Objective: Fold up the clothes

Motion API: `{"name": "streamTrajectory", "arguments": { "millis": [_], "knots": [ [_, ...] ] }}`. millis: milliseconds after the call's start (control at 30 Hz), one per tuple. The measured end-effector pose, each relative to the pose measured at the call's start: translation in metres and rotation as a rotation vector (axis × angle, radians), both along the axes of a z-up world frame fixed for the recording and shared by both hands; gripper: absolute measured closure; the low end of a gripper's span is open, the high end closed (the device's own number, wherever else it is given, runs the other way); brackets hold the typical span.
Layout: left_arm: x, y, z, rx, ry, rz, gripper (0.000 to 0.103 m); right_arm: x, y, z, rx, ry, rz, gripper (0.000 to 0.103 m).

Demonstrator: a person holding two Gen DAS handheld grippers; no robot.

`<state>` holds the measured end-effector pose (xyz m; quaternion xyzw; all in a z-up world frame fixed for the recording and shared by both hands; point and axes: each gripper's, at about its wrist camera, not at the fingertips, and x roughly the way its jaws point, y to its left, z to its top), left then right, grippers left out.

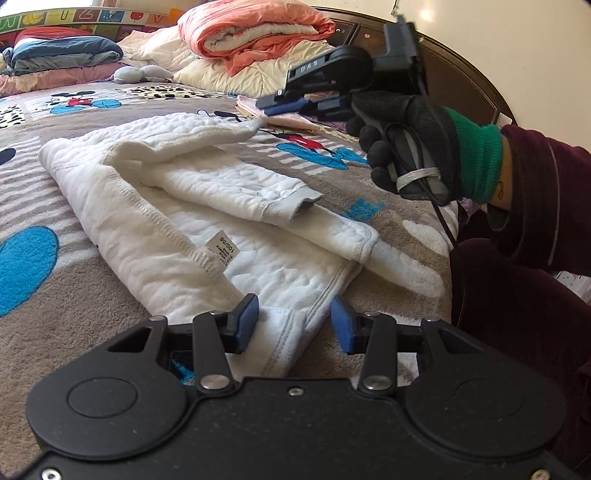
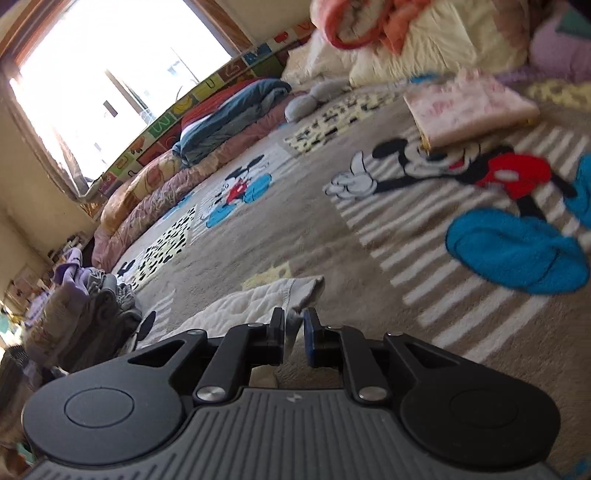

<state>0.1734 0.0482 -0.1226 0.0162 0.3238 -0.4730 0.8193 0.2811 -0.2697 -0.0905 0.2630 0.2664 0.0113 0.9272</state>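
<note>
Left tongs (image 1: pixel 294 324) low, jaws spread apart; right tongs (image 2: pixel 294 333) raised, nearly closed, pinching fabric; gloved hand (image 1: pixel 406 144) gripping handle.

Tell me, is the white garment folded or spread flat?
Partly folded: white garment has a sleeve doubled across it, one corner lifted by the right gripper.

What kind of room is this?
Probably a bedroom. There's a cartoon mouse blanket spread out, folded quilts piled at the back, and a bright window beside them.
</note>
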Motion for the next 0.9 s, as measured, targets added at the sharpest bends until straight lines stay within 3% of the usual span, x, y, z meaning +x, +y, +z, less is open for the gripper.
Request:
{"name": "streamTrajectory", "arguments": {
  "millis": [100,233,300,367,433,500,533,633,733,833,900],
  "knots": [
    [0.000,0.000,0.000,0.001,-0.002,0.001,0.062,-0.022,0.039,0.025,-0.082,-0.104,0.202,0.088],
    [0.000,-0.001,0.000,0.002,-0.006,0.005,0.062,-0.021,0.105,0.029,-0.115,-0.034,0.502,0.086],
    [0.000,-0.002,0.000,0.003,-0.009,0.006,0.062,-0.015,0.135,0.021,-0.132,0.028,0.574,0.082],
    [0.000,-0.001,-0.001,0.000,-0.008,0.006,0.062,-0.008,0.156,0.014,-0.172,0.076,0.589,0.070],
    [-0.001,0.000,-0.001,-0.003,-0.008,0.006,0.062,-0.003,0.164,0.006,-0.176,0.098,0.584,0.070],
    [-0.001,0.000,-0.001,-0.006,-0.008,0.004,0.062,0.002,0.167,-0.002,-0.159,0.125,0.575,0.076],
    [-0.001,0.000,-0.001,-0.008,-0.007,0.004,0.062,0.005,0.163,-0.007,-0.121,0.148,0.564,0.092],
    [0.000,0.001,0.000,-0.013,-0.005,0.003,0.062,0.016,0.149,-0.023,-0.015,0.214,0.514,0.092],
    [-0.002,0.005,0.006,-0.018,-0.020,-0.020,0.062,0.021,0.143,-0.033,0.022,0.249,0.493,0.093],
    [-0.006,0.018,0.019,-0.039,-0.054,-0.060,0.062,0.021,0.143,-0.034,0.015,0.252,0.506,0.093],
    [-0.003,0.037,0.028,-0.095,-0.068,-0.038,0.062,0.021,0.142,-0.033,0.009,0.247,0.519,0.093]
  ]
}}
